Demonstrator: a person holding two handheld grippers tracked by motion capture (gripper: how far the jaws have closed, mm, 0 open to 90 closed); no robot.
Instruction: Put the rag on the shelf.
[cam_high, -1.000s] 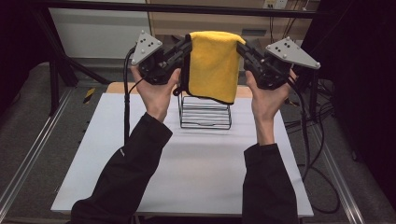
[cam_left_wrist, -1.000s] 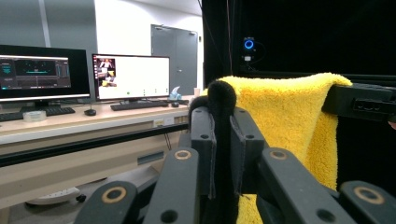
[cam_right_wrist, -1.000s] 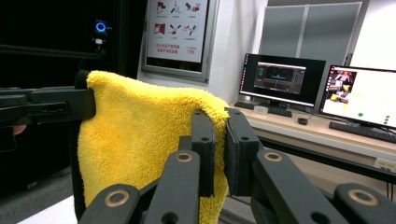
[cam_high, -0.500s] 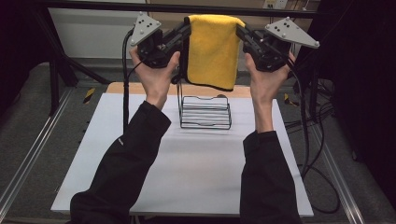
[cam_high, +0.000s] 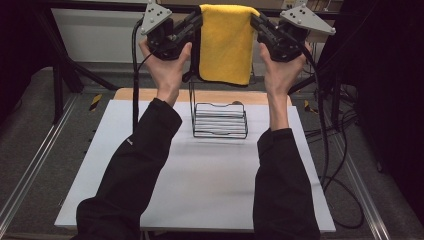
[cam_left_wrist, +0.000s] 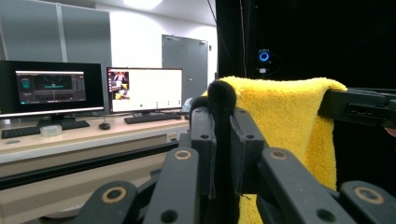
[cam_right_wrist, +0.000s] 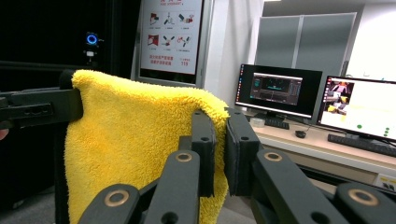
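A yellow fleece towel (cam_high: 227, 45) hangs folded in the air between my two grippers, high above the table's far side. My left gripper (cam_high: 197, 20) is shut on its left top edge, and my right gripper (cam_high: 255, 21) is shut on its right top edge. Below the towel a black wire rack (cam_high: 220, 120) stands on the white table (cam_high: 200, 190). In the left gripper view the jaws pinch the towel (cam_left_wrist: 285, 116) at my left gripper (cam_left_wrist: 223, 121). In the right gripper view my right gripper (cam_right_wrist: 218, 140) grips the towel (cam_right_wrist: 130, 140), with the other gripper (cam_right_wrist: 42, 107) at its far edge.
A thin upright wire (cam_high: 191, 95) rises from the rack's left corner. A wooden board (cam_high: 150, 94) lies under the table's far edge. Cables (cam_high: 330, 150) trail down the right side. Metal rails (cam_high: 30, 170) run along the floor. Monitors (cam_left_wrist: 144, 91) stand on a desk behind.
Both hands have raised the towel higher above the rack, still stretched between the two shut grippers. The rack has not moved.
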